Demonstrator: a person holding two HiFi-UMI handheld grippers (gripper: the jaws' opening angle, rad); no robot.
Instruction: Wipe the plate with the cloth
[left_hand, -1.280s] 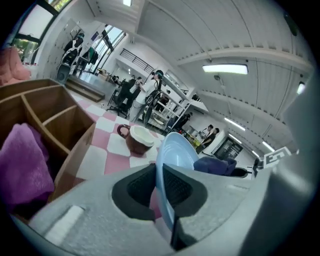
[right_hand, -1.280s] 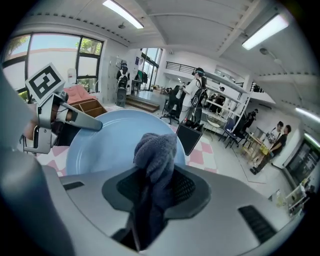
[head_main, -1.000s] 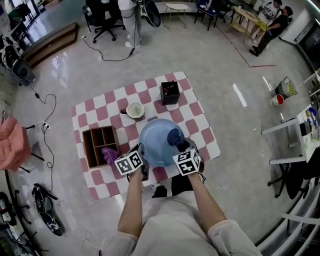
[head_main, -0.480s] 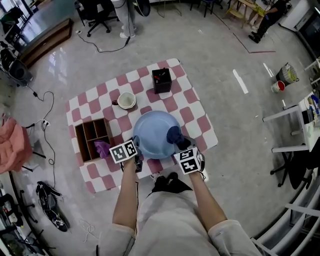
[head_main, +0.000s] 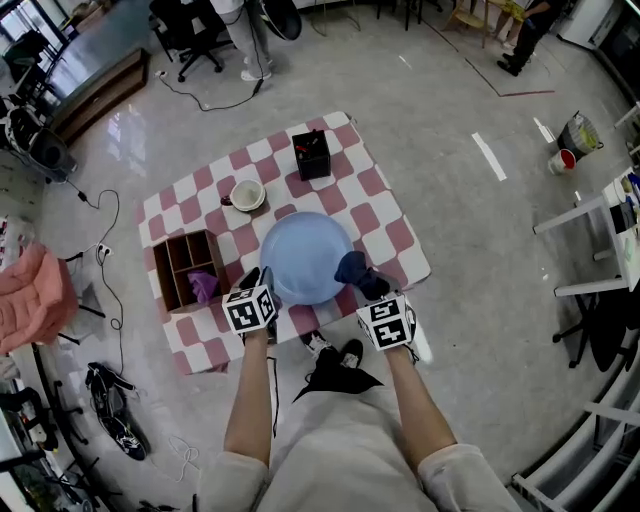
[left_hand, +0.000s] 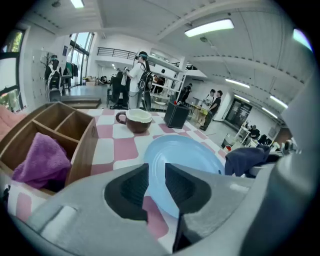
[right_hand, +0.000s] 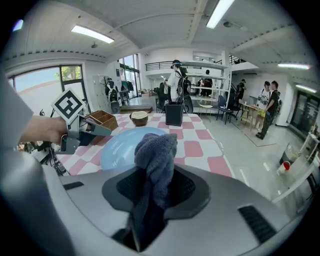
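Observation:
A light blue plate lies over the middle of the pink-and-white checked table. My left gripper is shut on the plate's near left rim, and in the left gripper view the plate runs into the narrow slit between the left gripper's jaws. My right gripper is shut on a dark blue cloth, which rests at the plate's near right rim. In the right gripper view the cloth bunches up out of the right gripper, with the plate just behind it.
A wooden divided box holding a purple cloth stands left of the plate. A brown cup and a black box stand behind it. The table's near edge is close to my feet. People stand far off in the room.
The cloth has slid from the plate's far right part toward its near right rim. Both grippers have drawn slightly nearer to me, and my head view has shifted.

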